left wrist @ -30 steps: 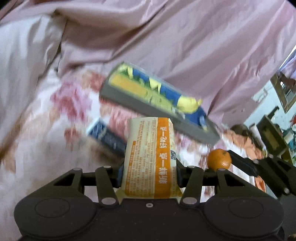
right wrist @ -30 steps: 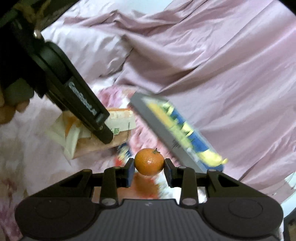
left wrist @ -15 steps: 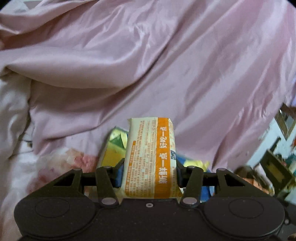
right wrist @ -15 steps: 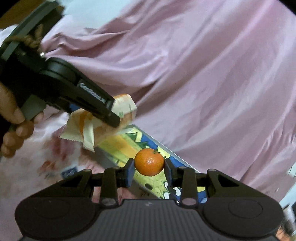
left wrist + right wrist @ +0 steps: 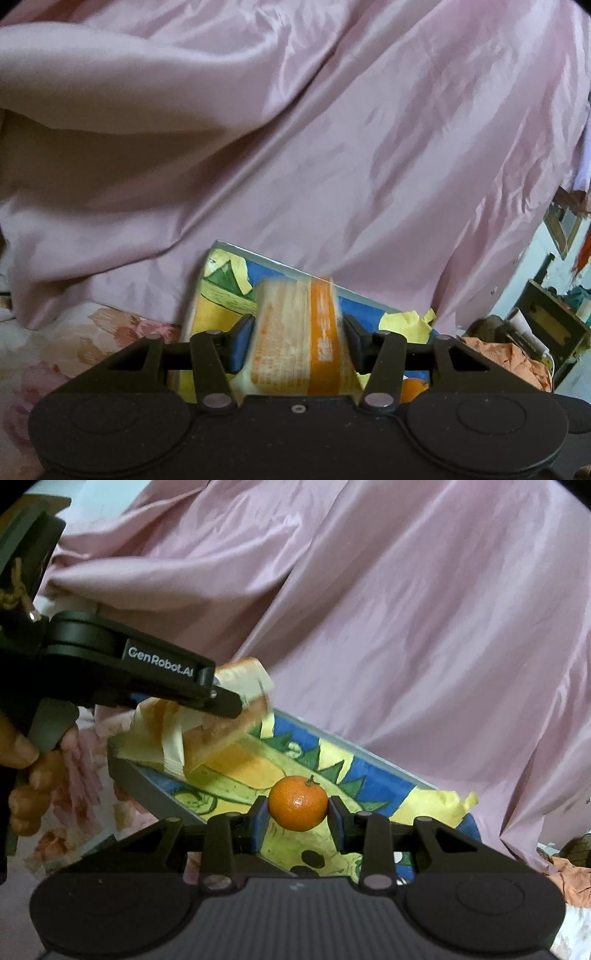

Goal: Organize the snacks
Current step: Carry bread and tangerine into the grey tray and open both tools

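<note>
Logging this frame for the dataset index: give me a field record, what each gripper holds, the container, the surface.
left gripper: shut on snack packet, cream with an orange stripe, blurred
right gripper: shut on mandarin, stem up
tray: grey-walled, with a cartoon print in yellow, blue and green; lies tilted below both grippers
packet vs tray: above the tray's left end; contact cannot be told
surface: floral sheet
backdrop: pink satin cloth
person: hand on the left gripper's handle

Left tongs (image 5: 297, 338) clamped, right tongs (image 5: 297, 818) clamped, hand (image 5: 26, 771) gripping handle
</note>
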Available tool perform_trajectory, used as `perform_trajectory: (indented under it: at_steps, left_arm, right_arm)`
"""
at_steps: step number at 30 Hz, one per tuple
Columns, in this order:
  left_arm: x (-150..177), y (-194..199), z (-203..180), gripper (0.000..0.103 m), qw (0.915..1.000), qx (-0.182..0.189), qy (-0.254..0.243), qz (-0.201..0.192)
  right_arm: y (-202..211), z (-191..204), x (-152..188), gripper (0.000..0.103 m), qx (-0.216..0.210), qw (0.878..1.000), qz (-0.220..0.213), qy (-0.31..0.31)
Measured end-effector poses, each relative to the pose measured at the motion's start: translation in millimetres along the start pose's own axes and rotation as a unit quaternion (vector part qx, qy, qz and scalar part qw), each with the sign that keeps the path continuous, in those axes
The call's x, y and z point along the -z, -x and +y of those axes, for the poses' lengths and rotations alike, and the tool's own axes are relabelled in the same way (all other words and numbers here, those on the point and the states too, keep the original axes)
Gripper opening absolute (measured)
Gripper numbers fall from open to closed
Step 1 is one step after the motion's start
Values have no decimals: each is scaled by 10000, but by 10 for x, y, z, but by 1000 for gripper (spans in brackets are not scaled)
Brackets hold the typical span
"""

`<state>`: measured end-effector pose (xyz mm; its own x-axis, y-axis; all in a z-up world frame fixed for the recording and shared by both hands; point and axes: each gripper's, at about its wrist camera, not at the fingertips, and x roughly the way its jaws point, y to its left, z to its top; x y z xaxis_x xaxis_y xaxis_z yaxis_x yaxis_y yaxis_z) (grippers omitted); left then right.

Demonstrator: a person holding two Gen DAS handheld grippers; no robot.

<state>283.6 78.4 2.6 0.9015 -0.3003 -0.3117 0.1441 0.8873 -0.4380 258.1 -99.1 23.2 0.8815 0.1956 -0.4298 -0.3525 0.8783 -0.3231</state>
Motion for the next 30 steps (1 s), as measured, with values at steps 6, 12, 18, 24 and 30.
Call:
perform_trajectory:
  at_steps: [6,12,18,24,30]
  left_arm:
    - [41,-62,8,62,10000,92,-3,35]
    - [-17,48,-80,91,9999,62,-39,-71]
    - [-106,337,-292,102,9992,-63,-360,-185]
    - [-133,668,-515,102,9982,-207,-512,-220]
    - [-57,1011,-757,102,9969,-366,-626,-318]
  right_arm:
    - [-87,12,68,43,95,9999,47,-49]
    - [-30,-51,40,67,149,9995,-29,-266]
    - [227,-210,13,94,121,9965,-278,-783]
    - [533,-357,35,103,77,9925,-535,-1099]
    - [876,-440,123,103,75,9912,-634,-1158]
